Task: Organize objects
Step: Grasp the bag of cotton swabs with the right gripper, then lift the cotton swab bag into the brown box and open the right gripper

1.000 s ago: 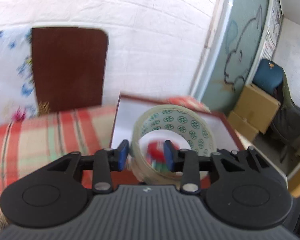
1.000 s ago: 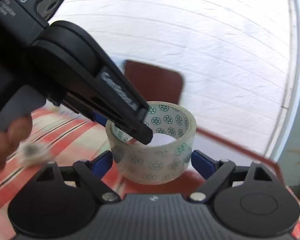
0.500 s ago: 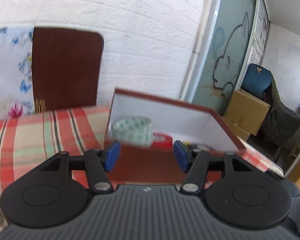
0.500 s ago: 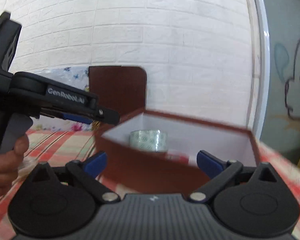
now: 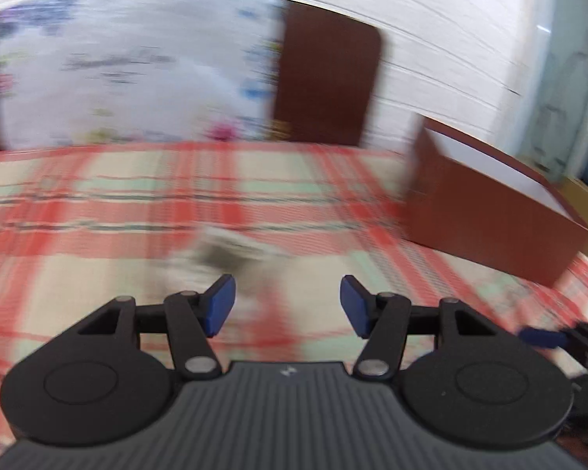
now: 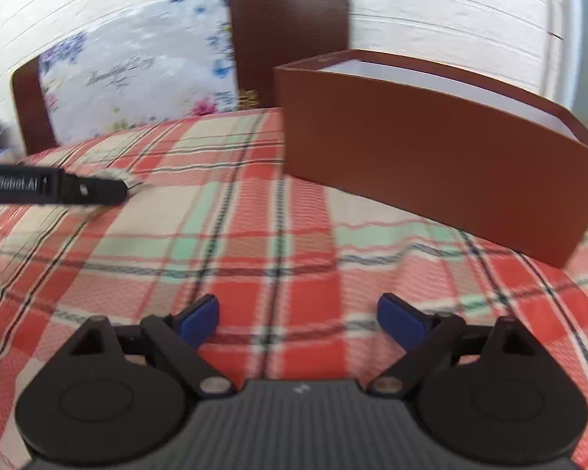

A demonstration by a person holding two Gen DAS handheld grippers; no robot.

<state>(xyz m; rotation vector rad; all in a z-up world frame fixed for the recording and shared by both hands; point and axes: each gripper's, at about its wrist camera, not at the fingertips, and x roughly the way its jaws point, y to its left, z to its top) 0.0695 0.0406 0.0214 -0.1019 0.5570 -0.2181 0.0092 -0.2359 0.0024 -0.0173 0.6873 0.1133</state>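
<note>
My left gripper [image 5: 288, 305] hangs open and empty over the red plaid cloth [image 5: 98, 211]. A small pale, blurred thing [image 5: 231, 250] lies on the cloth just ahead of it. The brown box [image 5: 490, 215] with white inner walls stands to its right, its contents hidden. In the right wrist view my right gripper [image 6: 301, 321] is wide, its jaws closing on nothing, low over the cloth [image 6: 254, 235]. The brown box [image 6: 431, 164] stands ahead and to the right. One of the left gripper's fingers [image 6: 78, 190] reaches in from the left edge.
A dark brown chair back [image 6: 290, 39] and a white flowered cloth [image 6: 137, 74] stand behind the table, against a white brick wall. One of the right gripper's pads [image 5: 541, 337] shows at the right edge of the left wrist view.
The tape roll left my left gripper and lay in the box half a second ago. Both grippers then dropped towards the cloth. The left one swung left, away from the box.
</note>
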